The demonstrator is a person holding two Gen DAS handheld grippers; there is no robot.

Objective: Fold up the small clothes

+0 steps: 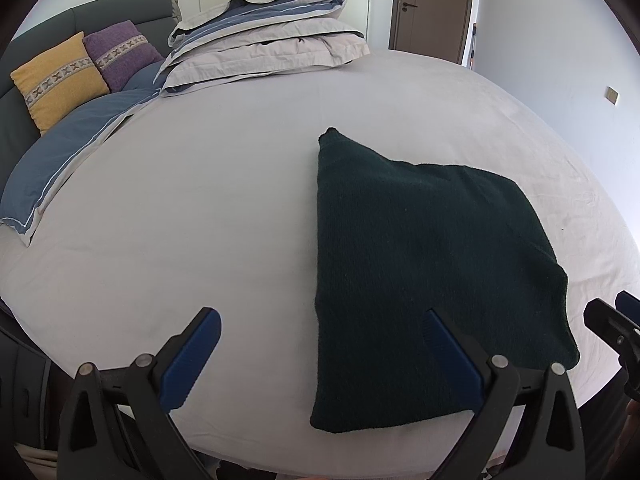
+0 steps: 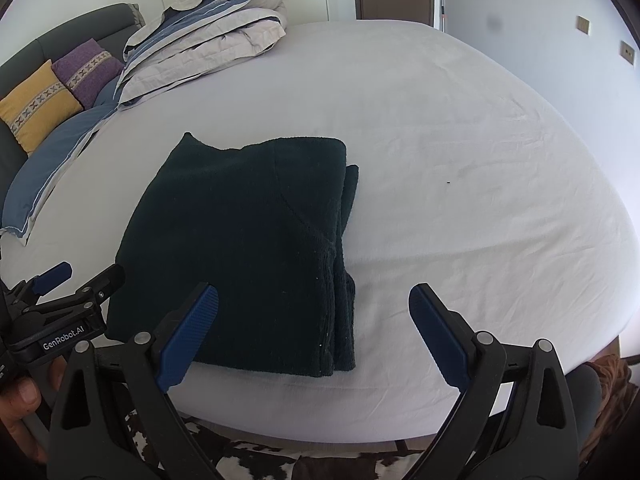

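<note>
On the white bed sheet (image 2: 460, 128), near your edge, the dark green knit garment (image 2: 248, 236) lies folded into a compact layered rectangle, so folding looks essentially finished. Your left gripper (image 1: 324, 344) and right gripper (image 2: 314, 312) both stand spread wide, holding nothing.

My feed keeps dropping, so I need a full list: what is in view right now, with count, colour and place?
knit garment: one, dark green, folded, near edge of bed
bed sheet: one, white, covers the bed
folded duvet: one, grey and blue, far left of bed
pillow: one, blue, left edge
cushions: two, yellow and purple, against headboard
headboard: one, dark grey, far left
door: one, brown, far wall
left gripper: open, holding nothing
right gripper: open, holding nothing
</note>
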